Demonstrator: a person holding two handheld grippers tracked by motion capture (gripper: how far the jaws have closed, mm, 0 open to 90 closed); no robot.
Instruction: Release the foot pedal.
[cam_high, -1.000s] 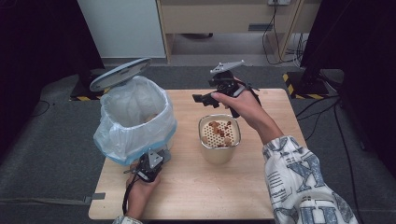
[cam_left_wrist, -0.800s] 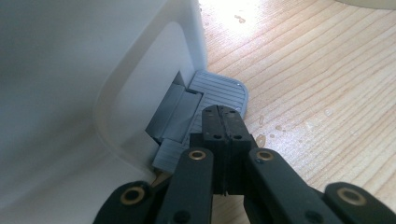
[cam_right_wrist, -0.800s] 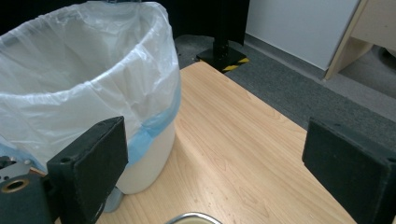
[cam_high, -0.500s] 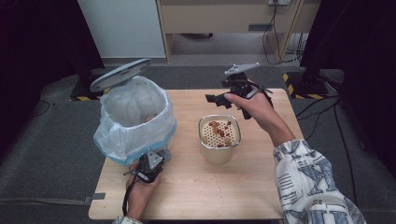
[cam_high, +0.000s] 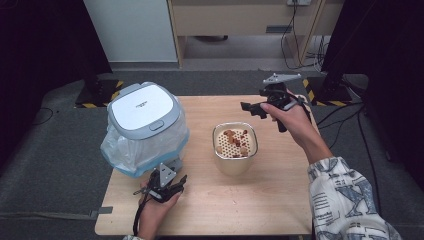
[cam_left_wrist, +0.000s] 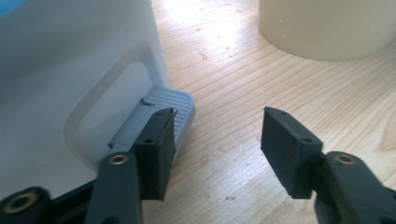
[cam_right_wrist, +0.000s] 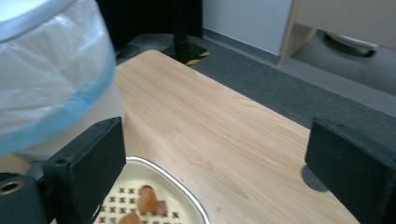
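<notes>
- On a wooden counter (cam_high: 280, 200) ringed by grey carpet stand two containers, worked by one person holding two grippers; the near right stretch of the top lies bare, as does the far middle strip between the containers and the back edge.
- One pedal bin (cam_high: 145, 131), the largest thing there, sits at the counter's left edge with its grey-and-white lid (cam_high: 141, 110) closed. A clear bag with a blue band (cam_high: 125, 150) spills over its rim. A small dark mark is printed on the lid, too small to read.
- One cream tub (cam_high: 235, 150) stands near the middle, well apart from every edge and just right of the bin. Its perforated insert holds a few reddish-brown pieces (cam_high: 236, 139), blurred in the right gripper view, so no count can be given.
- The right gripper (cam_high: 250, 107) hangs above the far right part of the counter, beyond the tub. Its fingers (cam_right_wrist: 88, 163) are spread wide with nothing between them.
- The left gripper (cam_high: 177, 184) rests low at the bin's near foot, close to the front edge. Its fingers (cam_left_wrist: 156, 144) are parted and empty, one of them just above the grey ribbed pedal (cam_left_wrist: 170, 105); whether it touches cannot be told.
- One patterned sleeve (cam_high: 345, 200) enters at lower right.
</notes>
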